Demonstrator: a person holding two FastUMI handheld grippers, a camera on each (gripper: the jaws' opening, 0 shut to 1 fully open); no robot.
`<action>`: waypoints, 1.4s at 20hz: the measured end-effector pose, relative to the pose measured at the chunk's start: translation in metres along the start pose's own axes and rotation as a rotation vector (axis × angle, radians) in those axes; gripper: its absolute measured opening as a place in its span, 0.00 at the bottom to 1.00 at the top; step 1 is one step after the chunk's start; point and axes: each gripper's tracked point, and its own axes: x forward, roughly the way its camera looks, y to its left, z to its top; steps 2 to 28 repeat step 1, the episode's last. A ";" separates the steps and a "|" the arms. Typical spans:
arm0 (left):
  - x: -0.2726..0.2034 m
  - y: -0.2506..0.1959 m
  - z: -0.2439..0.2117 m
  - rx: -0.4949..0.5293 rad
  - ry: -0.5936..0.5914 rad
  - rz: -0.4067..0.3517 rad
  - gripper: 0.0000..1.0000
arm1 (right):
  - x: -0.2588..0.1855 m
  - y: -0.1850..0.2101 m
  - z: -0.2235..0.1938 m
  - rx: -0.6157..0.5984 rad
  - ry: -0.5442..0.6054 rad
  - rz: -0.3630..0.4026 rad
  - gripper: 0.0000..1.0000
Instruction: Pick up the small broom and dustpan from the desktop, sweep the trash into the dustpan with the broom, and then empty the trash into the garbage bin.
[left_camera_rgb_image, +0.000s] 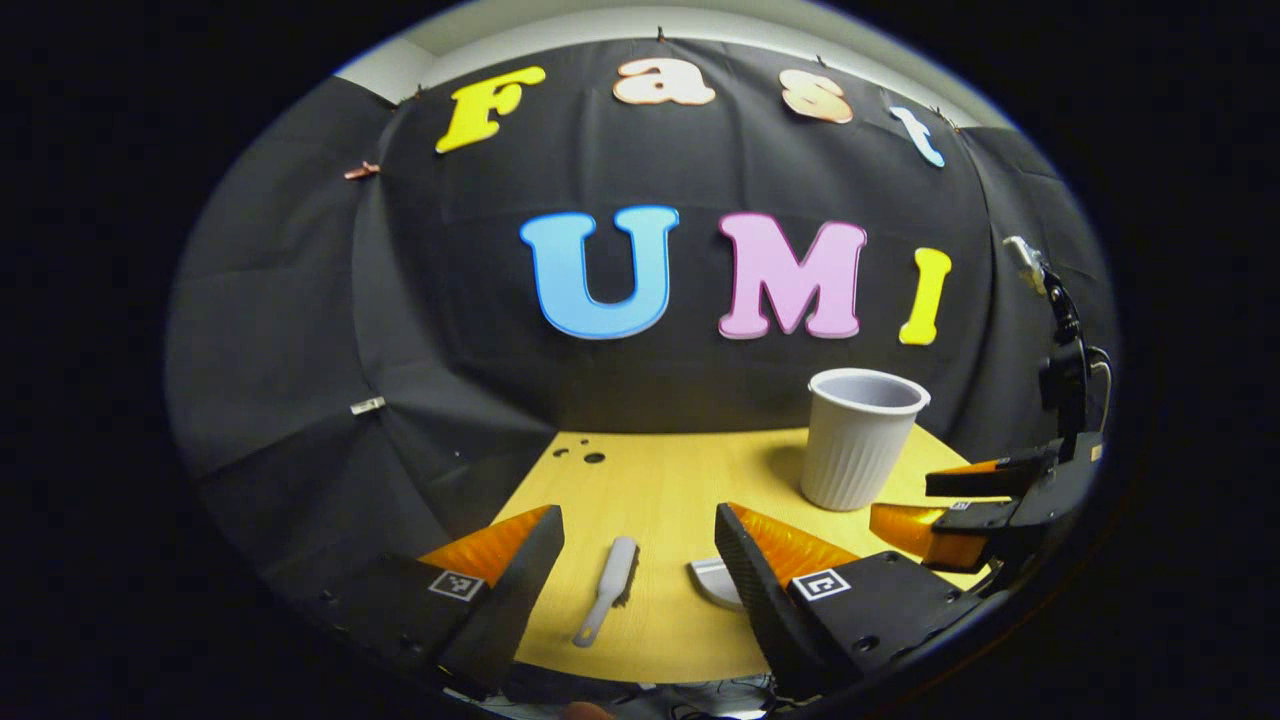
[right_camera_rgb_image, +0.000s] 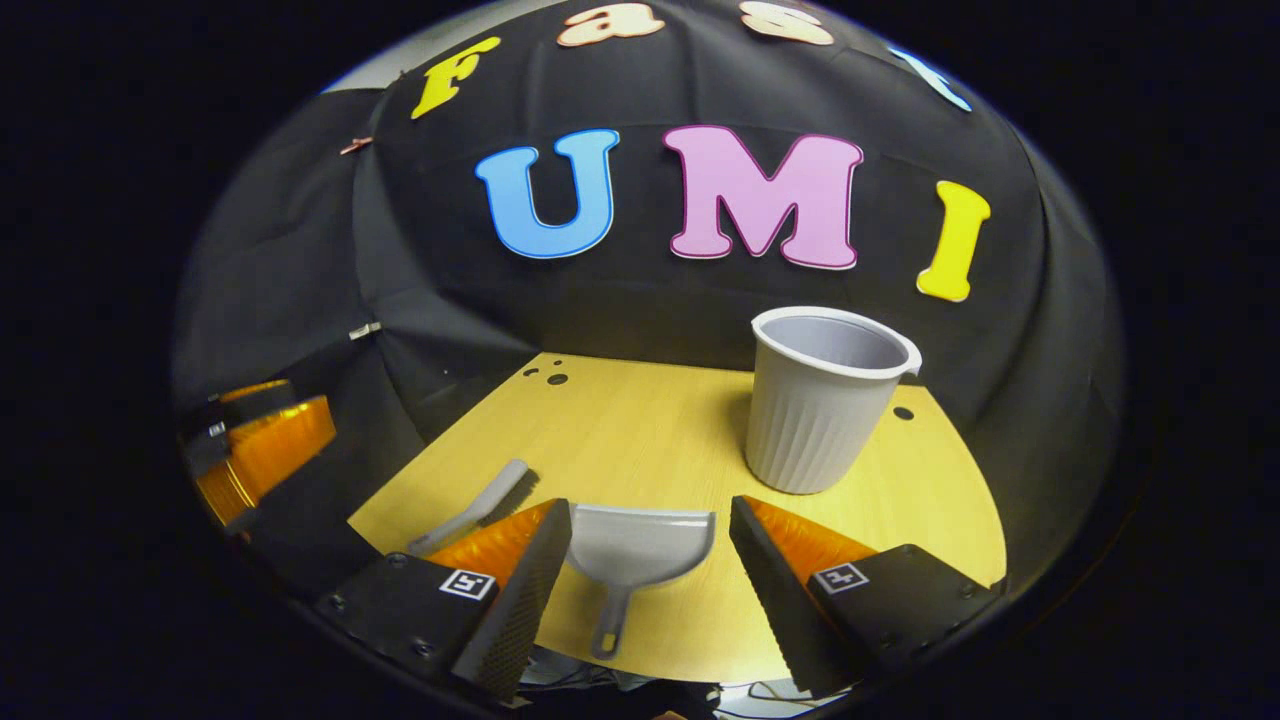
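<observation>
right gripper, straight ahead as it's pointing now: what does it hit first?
Likely the dustpan: it lies on the desk between the open fingers of the right gripper, handle toward the camera. Depth is uncertain.

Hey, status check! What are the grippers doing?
Both grippers open, holding nothing. Left gripper lined up over broom; right gripper over dustpan. Path clear.

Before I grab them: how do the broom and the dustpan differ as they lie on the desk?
The broom is a slim stick with dark bristles along one side; the dustpan is a wide scoop with a short handle. The broom lies aslant on the desk, ahead of the left gripper; the dustpan sits between the open fingers of the right gripper, handle toward the desk's near edge. Both are pale grey, flat on the desk, ungripped.
</observation>
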 end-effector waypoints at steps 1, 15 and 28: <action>-0.003 -0.002 0.001 -0.018 -0.015 0.008 0.95 | -0.002 0.001 0.001 0.003 0.000 0.012 0.99; -0.003 -0.002 0.001 -0.018 -0.015 0.008 0.95 | -0.002 0.001 0.001 0.003 0.000 0.012 0.99; -0.003 -0.002 0.001 -0.018 -0.015 0.008 0.95 | -0.002 0.001 0.001 0.003 0.000 0.012 0.99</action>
